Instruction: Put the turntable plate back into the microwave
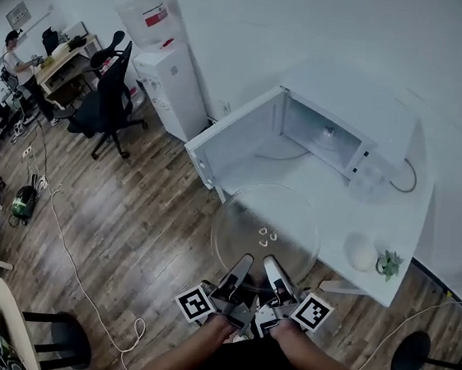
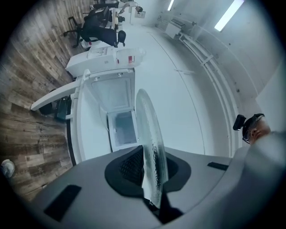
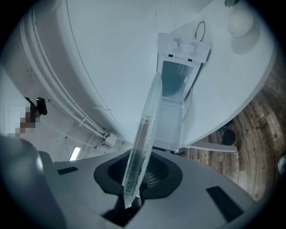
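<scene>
A clear glass turntable plate (image 1: 266, 225) hangs level in front of the white table, its near rim clamped by both grippers. My left gripper (image 1: 239, 269) and right gripper (image 1: 273, 270) sit side by side, each shut on that rim. The left gripper view shows the plate (image 2: 152, 143) edge-on between the jaws; so does the right gripper view, with the plate (image 3: 142, 138) running toward the oven. The white microwave (image 1: 341, 130) stands on the table (image 1: 400, 232) with its door (image 1: 230, 135) swung open to the left, cavity facing me.
A round white object (image 1: 362, 252) and a small green plant (image 1: 389, 263) sit on the table's near right corner. A water dispenser (image 1: 165, 69) stands left of the microwave. An office chair (image 1: 107, 104) and desks stand farther left. Cables trail over the wooden floor (image 1: 126, 234).
</scene>
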